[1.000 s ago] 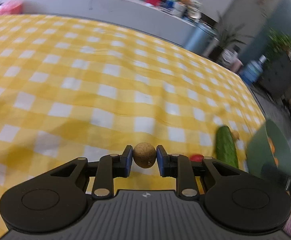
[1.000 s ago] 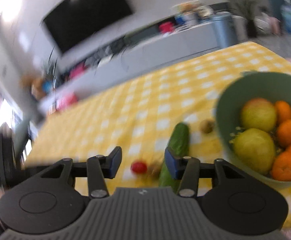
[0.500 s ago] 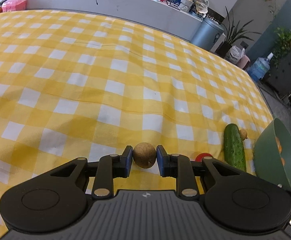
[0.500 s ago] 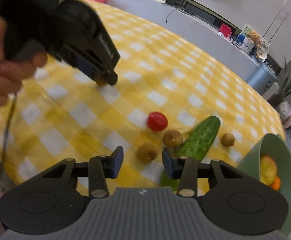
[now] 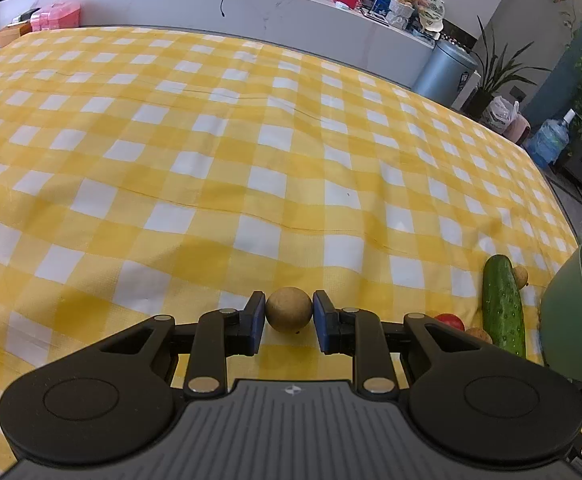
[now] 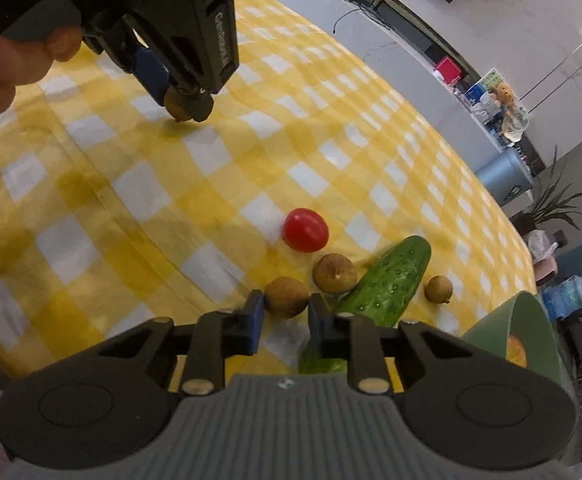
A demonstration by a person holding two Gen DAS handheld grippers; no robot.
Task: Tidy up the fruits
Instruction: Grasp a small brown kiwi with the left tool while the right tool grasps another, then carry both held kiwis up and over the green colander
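My left gripper (image 5: 288, 317) is shut on a small round brown longan (image 5: 288, 309), just above the yellow checked cloth; it also shows in the right wrist view (image 6: 179, 105). My right gripper (image 6: 285, 317) has its jaws close on both sides of another brown longan (image 6: 286, 297) lying on the cloth; firm contact is not clear. Beside it lie a second longan (image 6: 335, 273), a red tomato (image 6: 305, 229), a green cucumber (image 6: 387, 281) and a smaller longan (image 6: 439, 289). A green bowl (image 6: 531, 330) with fruit stands at the right.
The table's yellow checked cloth (image 5: 251, 152) stretches far and left. The bowl (image 5: 575, 312) sits at the table's right edge beside the cucumber (image 5: 503, 305). A counter with clutter, a blue bin (image 5: 445, 72) and plants stand beyond the table.
My right gripper has dropped toward the fruit cluster and its jaws have narrowed around a longan. My left gripper still holds its longan, shifted slightly.
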